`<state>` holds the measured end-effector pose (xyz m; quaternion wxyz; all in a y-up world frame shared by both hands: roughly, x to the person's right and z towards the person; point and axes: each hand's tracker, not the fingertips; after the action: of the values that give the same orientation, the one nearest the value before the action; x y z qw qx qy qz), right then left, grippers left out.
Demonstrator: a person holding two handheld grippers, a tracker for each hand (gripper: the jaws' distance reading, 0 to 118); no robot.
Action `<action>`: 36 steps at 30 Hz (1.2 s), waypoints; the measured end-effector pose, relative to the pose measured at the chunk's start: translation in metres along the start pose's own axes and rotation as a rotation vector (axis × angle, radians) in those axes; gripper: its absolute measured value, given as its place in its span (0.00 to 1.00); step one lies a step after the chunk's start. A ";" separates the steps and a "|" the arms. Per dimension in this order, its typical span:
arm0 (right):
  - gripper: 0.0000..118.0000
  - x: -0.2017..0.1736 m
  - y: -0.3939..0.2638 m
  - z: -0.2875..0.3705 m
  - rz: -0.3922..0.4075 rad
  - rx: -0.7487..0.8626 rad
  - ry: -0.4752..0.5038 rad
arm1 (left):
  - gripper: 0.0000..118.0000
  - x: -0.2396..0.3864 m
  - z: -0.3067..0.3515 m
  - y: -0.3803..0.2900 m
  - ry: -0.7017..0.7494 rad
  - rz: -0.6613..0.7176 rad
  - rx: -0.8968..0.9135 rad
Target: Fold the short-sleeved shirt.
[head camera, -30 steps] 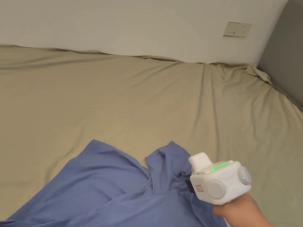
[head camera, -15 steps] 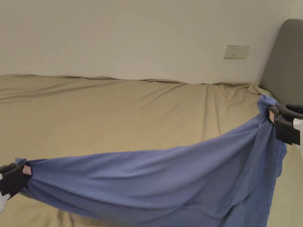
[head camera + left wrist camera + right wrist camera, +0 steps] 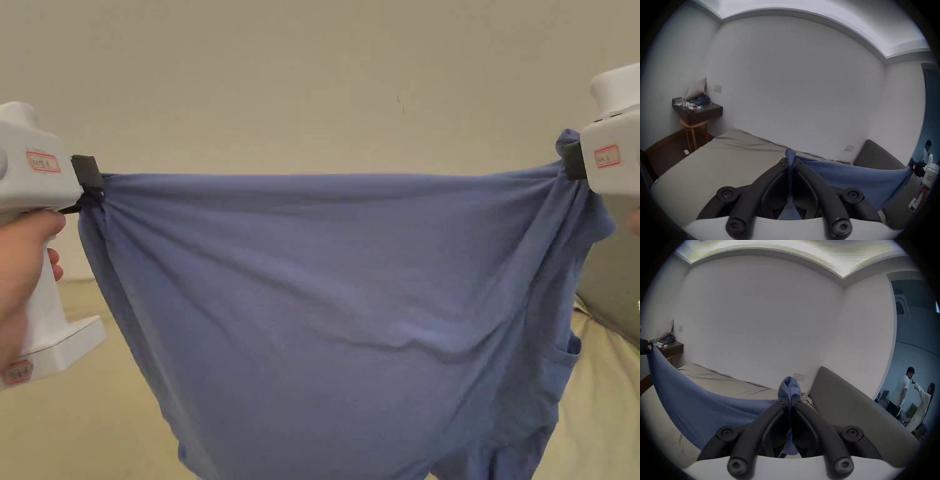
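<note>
Shirt fabric is sitting pinched between both pairs of jaws. In the left gripper view the left gripper (image 3: 790, 164) is closing its jaws fully on a bunched corner of the blue short-sleeved shirt (image 3: 337, 300), a small tuft poking out past the tips; in the right gripper view the right gripper (image 3: 789, 400) is clamping an opposite corner the same way, with a rounder wad of cloth bulging beyond the jaws. Each grip is taking a gathered fold rather than a single edge, which is probably giving a hold firm enough to carry the garment's weight.

Outward from the jaws, the edge between them is running nearly straight and level in the head view, so the two hands are pulling apart and keeping it taut. Below that edge the shirt is hanging as one broad sheet in the air, its lower part drooping toward the bed (image 3: 81, 400) near the side closest to the person; whether the bottom hem is touching the sheet cannot be told. A pocket-like patch (image 3: 562, 350) is showing near the right side.

Holding it spread like this is likely serving to shake out creases and square the garment, so it can be laid flat on the tan sheet before any folding begins. The headboard (image 3: 843, 395) is standing at the bed's right end, and two people (image 3: 912, 399) are standing well apart beyond it.
</note>
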<state>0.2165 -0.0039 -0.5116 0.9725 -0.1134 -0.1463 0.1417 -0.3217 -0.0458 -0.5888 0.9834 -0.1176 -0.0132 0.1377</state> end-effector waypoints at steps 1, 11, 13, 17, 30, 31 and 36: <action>0.03 0.001 0.010 -0.009 -0.019 -0.025 0.009 | 0.01 0.009 0.001 0.011 -0.003 0.008 -0.004; 0.03 -0.014 0.060 -0.072 -0.014 -0.141 0.019 | 0.01 0.020 -0.037 0.049 0.086 -0.007 -0.043; 0.03 -0.016 0.066 -0.080 -0.026 -0.155 0.028 | 0.01 0.024 -0.043 0.052 0.105 -0.027 -0.051; 0.03 -0.017 0.074 -0.097 -0.056 -0.158 0.051 | 0.01 0.025 -0.061 0.055 0.106 -0.032 -0.063; 0.03 -0.083 -0.067 -0.190 -0.052 -0.354 0.165 | 0.01 0.002 -0.152 -0.086 0.128 -0.070 -0.304; 0.03 -0.091 -0.087 -0.195 -0.050 -0.371 0.170 | 0.01 -0.001 -0.159 -0.106 0.132 -0.081 -0.325; 0.03 -0.118 -0.176 -0.201 -0.106 -0.432 0.187 | 0.01 -0.023 -0.173 -0.191 0.127 -0.042 -0.467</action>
<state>0.2150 -0.2409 -0.6822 0.9410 -0.3235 -0.0884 0.0449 -0.2822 -0.2695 -0.7116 0.9310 -0.3501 0.0147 0.1025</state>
